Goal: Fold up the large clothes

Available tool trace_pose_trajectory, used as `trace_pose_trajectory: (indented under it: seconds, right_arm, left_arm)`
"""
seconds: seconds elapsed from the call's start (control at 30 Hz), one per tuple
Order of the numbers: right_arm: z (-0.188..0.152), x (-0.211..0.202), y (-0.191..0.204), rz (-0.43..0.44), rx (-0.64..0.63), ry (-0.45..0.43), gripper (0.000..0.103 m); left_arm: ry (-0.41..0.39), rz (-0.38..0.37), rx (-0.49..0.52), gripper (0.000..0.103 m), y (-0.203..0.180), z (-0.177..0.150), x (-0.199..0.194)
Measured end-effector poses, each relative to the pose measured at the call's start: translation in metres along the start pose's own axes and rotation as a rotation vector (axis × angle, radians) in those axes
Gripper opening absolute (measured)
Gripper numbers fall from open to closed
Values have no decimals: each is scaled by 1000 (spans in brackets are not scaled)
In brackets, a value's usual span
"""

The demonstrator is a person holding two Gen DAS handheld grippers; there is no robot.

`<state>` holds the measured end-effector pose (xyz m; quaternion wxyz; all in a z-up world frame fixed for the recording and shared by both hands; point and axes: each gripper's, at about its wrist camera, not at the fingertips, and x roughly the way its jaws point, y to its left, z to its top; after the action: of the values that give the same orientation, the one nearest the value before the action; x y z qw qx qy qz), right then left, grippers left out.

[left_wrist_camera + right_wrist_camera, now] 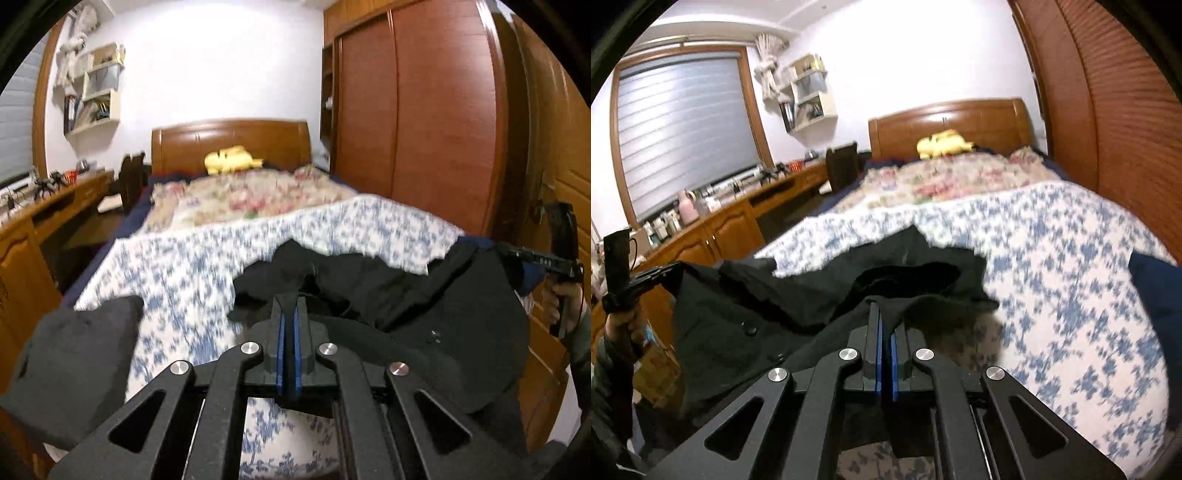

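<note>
Left gripper (289, 314) and right gripper (886, 317) both clamped on black garment (424, 314), lifted at the bed's foot edge over blue-floral cover (192, 273) (blurry). Left view alone shows dark folded item (74, 369); right view, window blind (683, 129).

From my left wrist view, the black cloth garment (424, 306) hangs low and centre-right between my left tongs (290, 314) and right tongs (506, 251), above the bed's blue-flowered white sheet (192, 266). The brown wooden headboard (229, 144) stands behind, upper centre; the long wooden tabletop (55, 206) runs along the left edge.
</note>
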<state>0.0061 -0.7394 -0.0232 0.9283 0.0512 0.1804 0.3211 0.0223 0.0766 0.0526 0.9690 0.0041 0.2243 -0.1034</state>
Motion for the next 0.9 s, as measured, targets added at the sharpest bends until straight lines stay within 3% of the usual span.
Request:
trace_pose_trajectory:
  seconds: [0.27, 0.43, 0.63, 0.9]
  right_arm:
    - [12, -90, 20, -6, -43, -115, 3]
    - [6, -126, 27, -23, -66, -164, 3]
    - [-2, -74, 20, -106, -88, -66, 3]
    - [17, 37, -12, -211, -68, 21, 3]
  left_arm:
    - [-117, -12, -12, 4, -1, 26, -52]
    - [-114, 54, -4, 4, 2, 32, -44]
    - [-42, 68, -60, 4, 23, 23, 20]
    - [1, 125, -144, 4, 52, 15, 105]
